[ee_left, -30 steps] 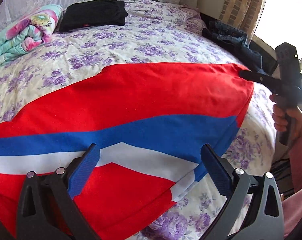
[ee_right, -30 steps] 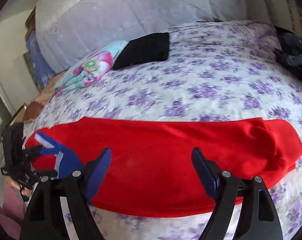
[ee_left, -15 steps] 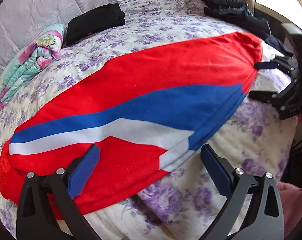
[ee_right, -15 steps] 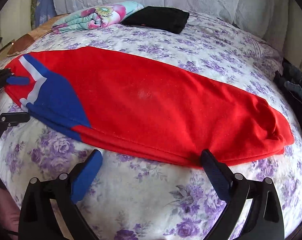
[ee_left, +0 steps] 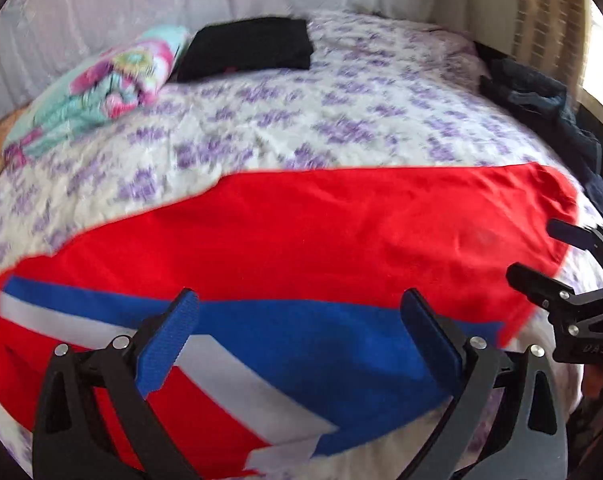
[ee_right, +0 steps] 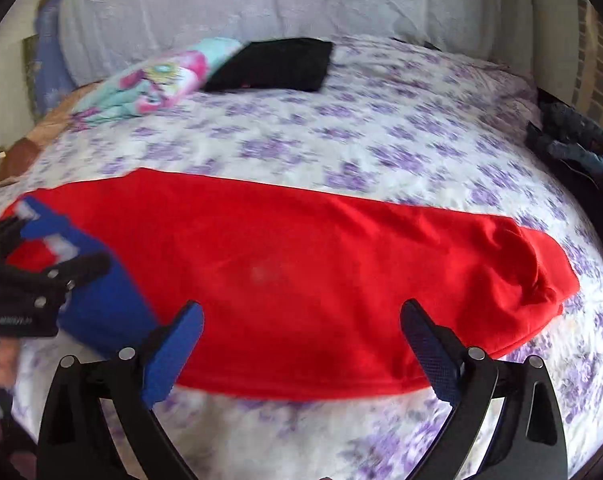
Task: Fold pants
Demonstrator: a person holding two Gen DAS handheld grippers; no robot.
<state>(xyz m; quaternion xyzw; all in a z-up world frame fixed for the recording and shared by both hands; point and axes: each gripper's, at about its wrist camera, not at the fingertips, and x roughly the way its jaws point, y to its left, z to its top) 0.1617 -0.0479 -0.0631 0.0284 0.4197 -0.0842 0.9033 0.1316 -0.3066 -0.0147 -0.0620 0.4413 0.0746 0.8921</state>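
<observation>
left gripper point(ee_left: 301, 340): jaws wide, empty, over the striped end of the pants point(ee_left: 301, 248) | right gripper point(ee_right: 301, 344): jaws wide, empty, above the plain red end | pants: lying long across the bed point(ee_right: 381, 140), folded lengthwise | step: likely between folds | next: each gripper pinches an end, then brings them together

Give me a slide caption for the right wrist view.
Open right claw over red pants laid flat on a floral bed, left claw at the striped end.
</observation>
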